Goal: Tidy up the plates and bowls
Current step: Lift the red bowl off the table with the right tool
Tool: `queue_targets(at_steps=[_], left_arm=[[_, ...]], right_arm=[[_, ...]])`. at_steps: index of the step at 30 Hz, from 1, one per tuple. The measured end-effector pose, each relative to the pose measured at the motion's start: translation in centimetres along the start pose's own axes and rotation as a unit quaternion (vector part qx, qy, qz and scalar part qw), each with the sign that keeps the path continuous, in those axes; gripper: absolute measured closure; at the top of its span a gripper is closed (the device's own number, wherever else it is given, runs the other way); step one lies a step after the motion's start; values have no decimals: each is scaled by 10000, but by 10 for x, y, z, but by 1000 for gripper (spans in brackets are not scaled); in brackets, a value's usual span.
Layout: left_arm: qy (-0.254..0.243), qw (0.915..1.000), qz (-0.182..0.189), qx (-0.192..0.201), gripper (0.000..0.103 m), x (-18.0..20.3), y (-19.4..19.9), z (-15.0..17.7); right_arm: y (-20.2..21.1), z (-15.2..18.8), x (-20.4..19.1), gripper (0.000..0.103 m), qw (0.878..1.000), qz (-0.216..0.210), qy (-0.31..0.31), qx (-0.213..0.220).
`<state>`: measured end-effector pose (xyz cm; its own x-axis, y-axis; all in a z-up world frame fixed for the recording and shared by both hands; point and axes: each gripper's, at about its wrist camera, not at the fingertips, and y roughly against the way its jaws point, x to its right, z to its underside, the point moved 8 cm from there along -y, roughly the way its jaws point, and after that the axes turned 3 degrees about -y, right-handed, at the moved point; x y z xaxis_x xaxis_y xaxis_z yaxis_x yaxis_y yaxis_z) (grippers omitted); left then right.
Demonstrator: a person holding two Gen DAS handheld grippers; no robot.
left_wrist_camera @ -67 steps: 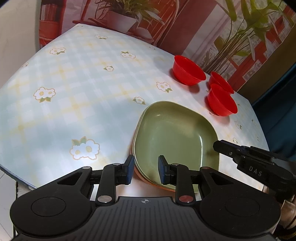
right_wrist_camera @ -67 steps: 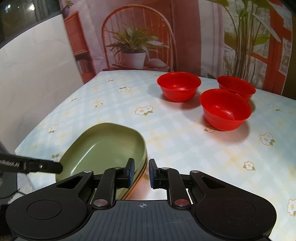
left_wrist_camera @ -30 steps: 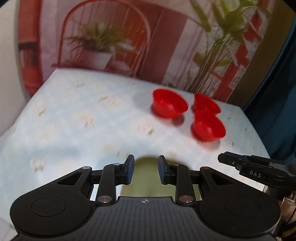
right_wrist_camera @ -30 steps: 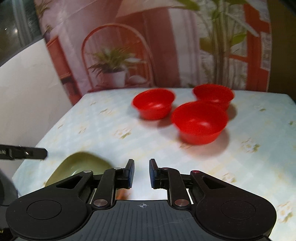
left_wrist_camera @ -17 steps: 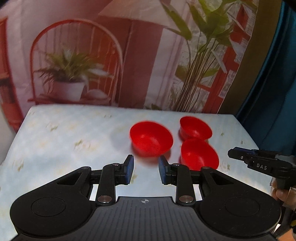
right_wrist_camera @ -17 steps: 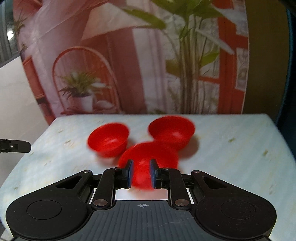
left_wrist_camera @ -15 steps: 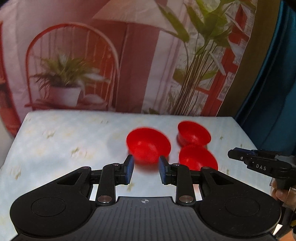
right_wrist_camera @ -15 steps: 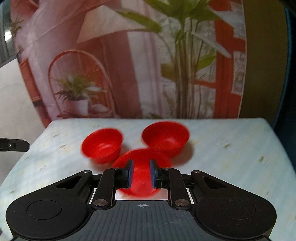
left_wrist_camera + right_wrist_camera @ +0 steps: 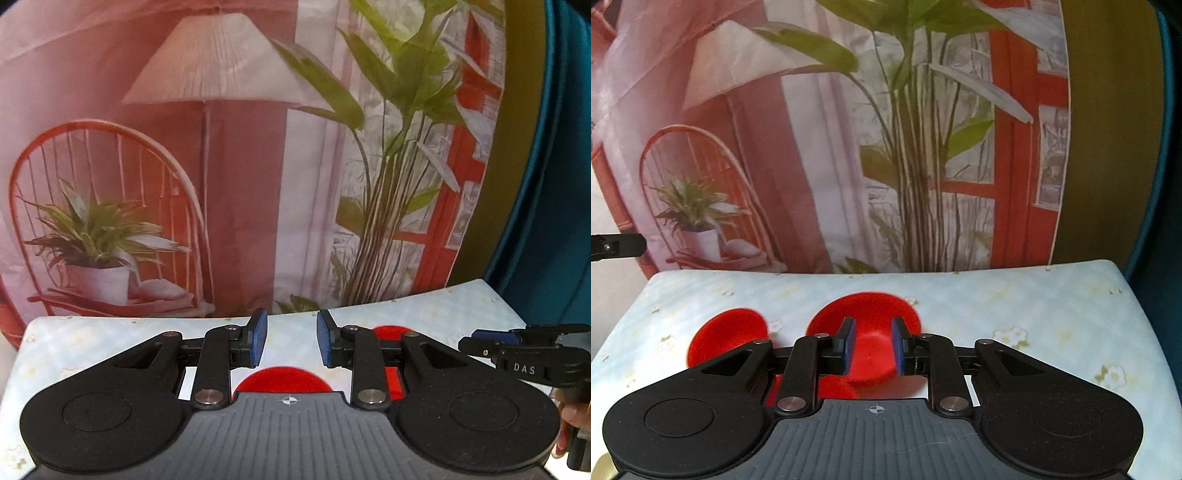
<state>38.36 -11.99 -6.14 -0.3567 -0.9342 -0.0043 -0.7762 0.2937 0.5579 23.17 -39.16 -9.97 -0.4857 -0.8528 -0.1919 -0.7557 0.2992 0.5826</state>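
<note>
On the left, our left gripper (image 9: pixel 288 338) hangs above the floral tablecloth (image 9: pixel 1015 306) with a moderate gap between its blue pads and nothing in it; a red bowl (image 9: pixel 282 380) shows just below its fingers. Further right in that view, our right gripper (image 9: pixel 480 338) reaches in from the edge. In the right wrist view a left-hand red bowl (image 9: pixel 726 339) sits beside a larger-looking middle bowl (image 9: pixel 871 332). Our right gripper's jaws are opening, narrow yet, framing that middle bowl without gripping it.
</note>
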Motion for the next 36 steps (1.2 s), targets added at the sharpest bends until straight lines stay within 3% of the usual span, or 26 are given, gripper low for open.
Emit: queue_targets(at_steps=[10, 18, 36], left_arm=[[160, 9988, 61, -462, 72, 7, -59, 16], [157, 9961, 285, -823, 72, 19, -93, 33], [327, 9879, 787, -1296, 65, 54, -147, 63]], right_arm=[[-33, -2, 24, 61, 9999, 108, -54, -109], [-51, 9, 43, 61, 9992, 146, -278, -266], [-79, 28, 41, 61, 9968, 31, -608, -521]])
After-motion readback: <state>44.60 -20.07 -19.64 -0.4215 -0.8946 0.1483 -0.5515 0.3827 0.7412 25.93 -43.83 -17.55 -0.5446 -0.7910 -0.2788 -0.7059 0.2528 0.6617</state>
